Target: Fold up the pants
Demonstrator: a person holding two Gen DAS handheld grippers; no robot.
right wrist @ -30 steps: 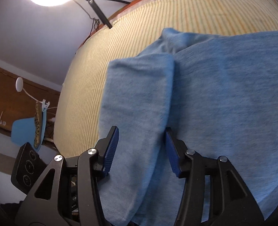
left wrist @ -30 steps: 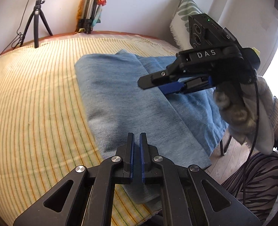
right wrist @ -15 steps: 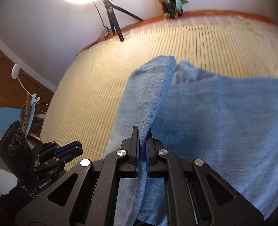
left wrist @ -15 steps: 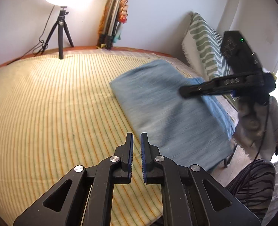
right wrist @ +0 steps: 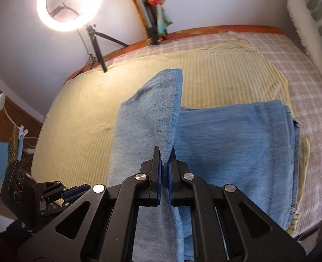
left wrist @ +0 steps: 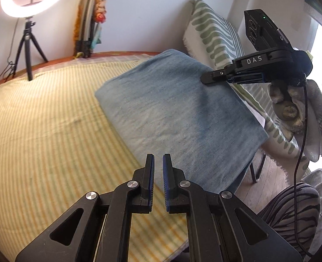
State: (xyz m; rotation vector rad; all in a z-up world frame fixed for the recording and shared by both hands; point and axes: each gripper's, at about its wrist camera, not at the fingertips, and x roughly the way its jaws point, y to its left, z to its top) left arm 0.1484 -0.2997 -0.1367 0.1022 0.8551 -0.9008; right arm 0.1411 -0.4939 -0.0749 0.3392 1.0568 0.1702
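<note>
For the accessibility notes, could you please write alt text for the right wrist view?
The right gripper, jaws shut, pinches a raised fold of light blue denim pants lying on a yellow striped sheet. A lit ring light on a tripod stands behind, and the left gripper shows at lower left.

The left gripper (left wrist: pixel 158 159) sat near, its jaws nearly together with nothing between them, over the yellow striped bedspread (left wrist: pixel 51 131). Beyond lay the blue pants (left wrist: pixel 174 113), their far right part raised by the right gripper (left wrist: pixel 206 79), held in a gloved hand (left wrist: pixel 292 107). A ring light (left wrist: pixel 25 2) on a tripod stood far left; a green-patterned pillow (left wrist: pixel 213 32) leaned far right.
</note>
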